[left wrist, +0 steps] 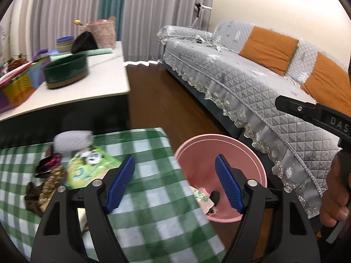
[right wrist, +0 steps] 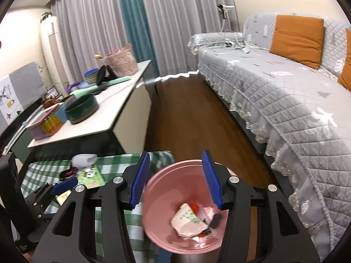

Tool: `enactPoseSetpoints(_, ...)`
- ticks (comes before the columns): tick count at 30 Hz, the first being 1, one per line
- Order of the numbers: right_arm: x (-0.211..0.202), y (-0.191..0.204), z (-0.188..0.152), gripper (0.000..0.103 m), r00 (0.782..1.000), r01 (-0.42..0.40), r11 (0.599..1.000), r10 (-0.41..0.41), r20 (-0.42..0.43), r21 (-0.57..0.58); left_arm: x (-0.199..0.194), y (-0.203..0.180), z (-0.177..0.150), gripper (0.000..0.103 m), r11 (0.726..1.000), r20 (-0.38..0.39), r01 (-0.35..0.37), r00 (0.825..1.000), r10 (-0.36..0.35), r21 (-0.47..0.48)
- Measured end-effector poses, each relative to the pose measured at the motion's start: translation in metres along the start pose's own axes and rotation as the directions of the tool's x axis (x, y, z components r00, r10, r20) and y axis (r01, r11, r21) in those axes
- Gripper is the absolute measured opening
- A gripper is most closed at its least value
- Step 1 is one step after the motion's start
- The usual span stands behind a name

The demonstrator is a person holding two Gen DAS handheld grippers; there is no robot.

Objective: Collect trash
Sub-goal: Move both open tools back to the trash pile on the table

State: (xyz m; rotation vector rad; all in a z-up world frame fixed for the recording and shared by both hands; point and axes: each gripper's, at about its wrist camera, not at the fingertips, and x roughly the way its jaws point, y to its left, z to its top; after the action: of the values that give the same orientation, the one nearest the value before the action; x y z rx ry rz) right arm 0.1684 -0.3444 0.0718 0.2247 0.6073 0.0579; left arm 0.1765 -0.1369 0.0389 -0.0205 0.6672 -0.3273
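Right wrist view: the right gripper [right wrist: 175, 179], released, hangs over the pink bin [right wrist: 166, 236] holding wrappers [right wrist: 187, 220]; the left gripper [left wrist: 174, 182] is released too.

Low table with green-and-white checked cloth [left wrist: 153, 197] sits under and left of the left gripper [left wrist: 174, 183]. On the cloth, ahead-left of that gripper's left finger: green snack packet [left wrist: 92, 166], blurred white crumpled item [left wrist: 72, 140] beyond it, dark pink-and-black wrapper [left wrist: 49, 164] and brown patterned wrapper [left wrist: 47, 188] further left. Pink bin [right wrist: 186, 210] stands on the dark wood floor [right wrist: 193, 114] just beside the cloth's right edge, directly below the right gripper [right wrist: 176, 179], with crumpled wrappers [right wrist: 188, 221] inside. White-topped counter [left wrist: 103, 79] far ahead-left carries a dark green round tub [left wrist: 65, 70], coloured boxes and stacked bowls [left wrist: 63, 43]
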Motion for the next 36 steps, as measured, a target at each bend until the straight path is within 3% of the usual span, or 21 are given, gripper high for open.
enactPoseSetpoints(9,0.001,0.065,-0.006,0.05,0.995,-0.103,0.992,0.103,-0.003,-0.075,-0.057,0.065,-0.009,0.066,0.993,0.052,-0.085,0.995,0.089,-0.085)
enactPoseSetpoints(14,0.015,0.096,-0.015,0.05,0.989,-0.148,0.983,0.146,-0.035,-0.107,-0.073,0.114,-0.031,0.059,0.973,0.055,-0.174,0.981,0.184,-0.155)
enactPoseSetpoints(21,0.043,0.128,-0.028,0.048,0.98,-0.185,0.972,0.173,-0.094,-0.144,-0.076,0.167,-0.052,0.048,0.935,0.028,-0.261,0.961,0.275,-0.24)
enactPoseSetpoints(36,0.111,0.161,-0.051,0.048,0.961,-0.212,0.961,0.173,-0.215,-0.175,-0.048,0.222,-0.072,0.046,0.882,-0.044,-0.321,0.944,0.326,-0.346)
